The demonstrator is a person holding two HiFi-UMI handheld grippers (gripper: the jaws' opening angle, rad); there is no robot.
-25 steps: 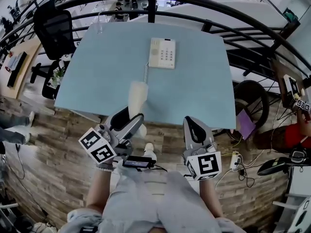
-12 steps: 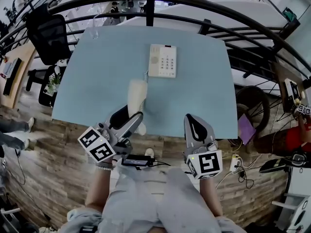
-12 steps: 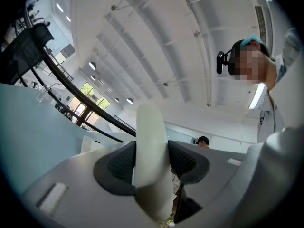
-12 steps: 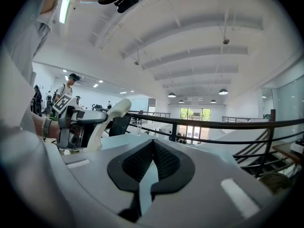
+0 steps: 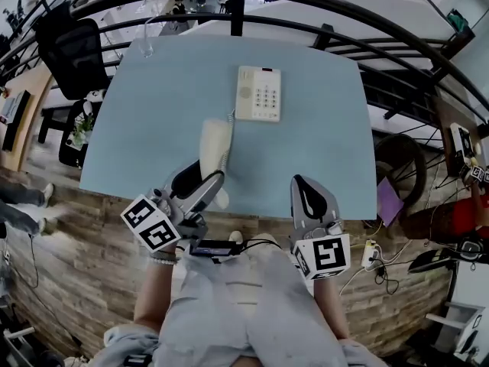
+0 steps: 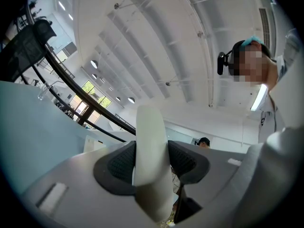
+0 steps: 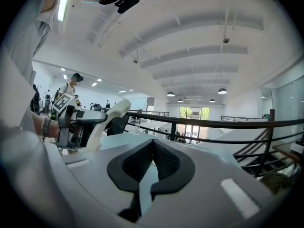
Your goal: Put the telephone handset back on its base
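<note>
— Where is the telephone handset found?

— It is seen on the near side of the telephone base, a little to its left and apart from it. The two are joined by a coiled cord, which is seen running from the left edge of the telephone base down along the handset's right side.

— Is the handset gripped?

— Yes. Its end farthest from the telephone base is clamped between the jaws of the left hand-held gripper. In the left gripper view the black pads are shown pressed against both flanks of the cream shell. In the right gripper view the handset is seen held at a tilt.

— And the other tool?

— The right hand-held gripper is held on the near side of the telephone base and to its right, at the near edge of the light-blue desk. Its jaws are closed together at the tips, and nothing is caught between them.

— How is the telephone base placed?

— It is set flat on the desk, with its keypad on its right half. A drinking glass is seen well to the left of the telephone base, at the desk's far corner. A dark railing is curved behind the telephone base, and a black office chair is seen farther left, off the desk.
</note>
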